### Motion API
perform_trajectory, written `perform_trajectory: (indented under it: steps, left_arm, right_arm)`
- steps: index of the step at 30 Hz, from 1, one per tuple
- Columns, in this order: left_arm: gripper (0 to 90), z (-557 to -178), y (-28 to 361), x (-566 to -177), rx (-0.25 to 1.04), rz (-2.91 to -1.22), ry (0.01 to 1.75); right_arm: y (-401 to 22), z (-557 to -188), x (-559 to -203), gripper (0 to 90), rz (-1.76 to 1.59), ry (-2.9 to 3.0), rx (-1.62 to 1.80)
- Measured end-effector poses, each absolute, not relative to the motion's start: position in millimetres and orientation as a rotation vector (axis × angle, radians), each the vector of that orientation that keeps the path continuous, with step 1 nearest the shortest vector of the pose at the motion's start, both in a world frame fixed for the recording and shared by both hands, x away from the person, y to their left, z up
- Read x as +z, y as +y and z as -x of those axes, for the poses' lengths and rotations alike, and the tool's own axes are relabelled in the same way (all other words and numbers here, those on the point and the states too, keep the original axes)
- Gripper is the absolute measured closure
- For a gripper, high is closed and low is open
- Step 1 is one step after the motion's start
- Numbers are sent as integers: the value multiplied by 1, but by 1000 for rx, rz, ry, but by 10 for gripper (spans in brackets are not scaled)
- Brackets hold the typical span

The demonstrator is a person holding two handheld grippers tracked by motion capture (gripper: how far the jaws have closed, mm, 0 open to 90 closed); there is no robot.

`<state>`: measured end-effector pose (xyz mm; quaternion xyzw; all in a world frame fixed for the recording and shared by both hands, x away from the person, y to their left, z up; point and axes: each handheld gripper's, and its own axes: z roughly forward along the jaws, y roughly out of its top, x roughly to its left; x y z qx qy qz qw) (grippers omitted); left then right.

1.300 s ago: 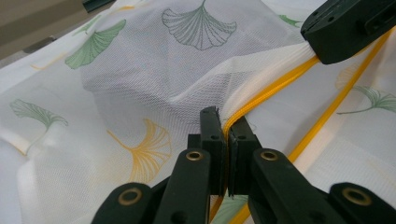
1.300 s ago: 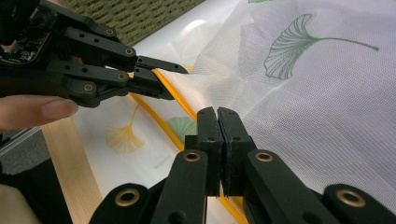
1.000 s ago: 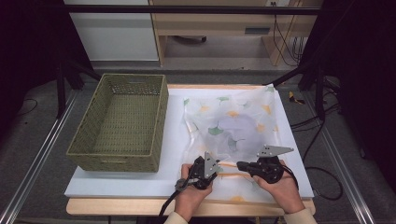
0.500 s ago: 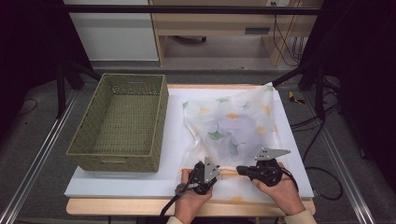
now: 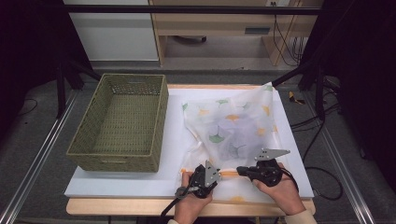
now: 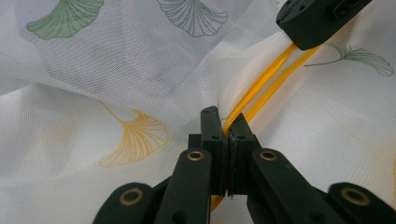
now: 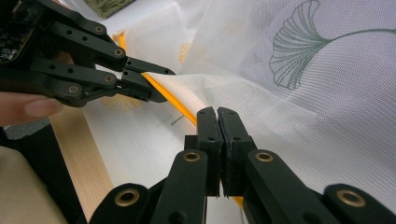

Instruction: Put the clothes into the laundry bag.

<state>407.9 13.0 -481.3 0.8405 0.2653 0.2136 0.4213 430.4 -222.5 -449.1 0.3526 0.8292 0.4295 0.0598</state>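
Note:
A sheer white cloth [image 5: 233, 126] printed with green and yellow ginkgo leaves lies spread on the right half of the white table [image 5: 170, 149]. Its orange hem [image 5: 229, 173] runs along the near side. My left gripper [image 5: 218, 175] is shut on that hem, seen up close with the jaws pinching the orange hem [image 6: 243, 105]. My right gripper [image 5: 242, 171] is shut on the same hem a short way to the right, pads pressed together over the orange hem [image 7: 180, 105]. A short stretch of hem is taut between the two. In the right gripper view the left gripper [image 7: 156, 84] shows at upper left.
An olive woven basket [image 5: 116, 161] stands on the left half of the table, with nothing in it. The table's wooden front edge [image 5: 116, 207] runs just below the hands. Metal rails [image 5: 32, 172] flank the table, and cables lie on the floor at right.
The left hand has slipped slightly toward the table's front edge, still gripping the hem. The right hand and the cloth's far part have kept still.

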Motion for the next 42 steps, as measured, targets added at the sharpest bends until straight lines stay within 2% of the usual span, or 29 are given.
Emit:
perform_trajectory:
  steps: [2,6,10,14,21,29,37,42]
  left_arm:
    - [860,-408,13,-481,516,-2104,662]
    - [730,-407,17,-479,481,-2085,649]
    - [495,-403,26,-469,497,-2040,658]
    - [343,-396,38,-458,505,-1988,677]
    - [199,-379,66,-451,517,-1921,725]
    - [133,-369,92,-445,537,-1883,799]
    - [124,-365,107,-447,562,-1875,857]
    - [152,-361,117,-451,591,-1907,876]
  right_arm:
    - [-223,-431,-451,886,-1080,2519,1288]
    - [-223,-432,-454,886,-1084,2529,1253]
    - [-224,-433,-456,886,-1085,2533,1225]
    - [-224,-434,-460,885,-1086,2544,1202]
    - [-223,-435,-462,881,-1091,2560,1171]
    - [-225,-436,-463,881,-1083,2551,1094]
    - [-226,-436,-465,877,-1076,2558,1087]
    - [-224,-436,-466,857,-1065,2563,1094]
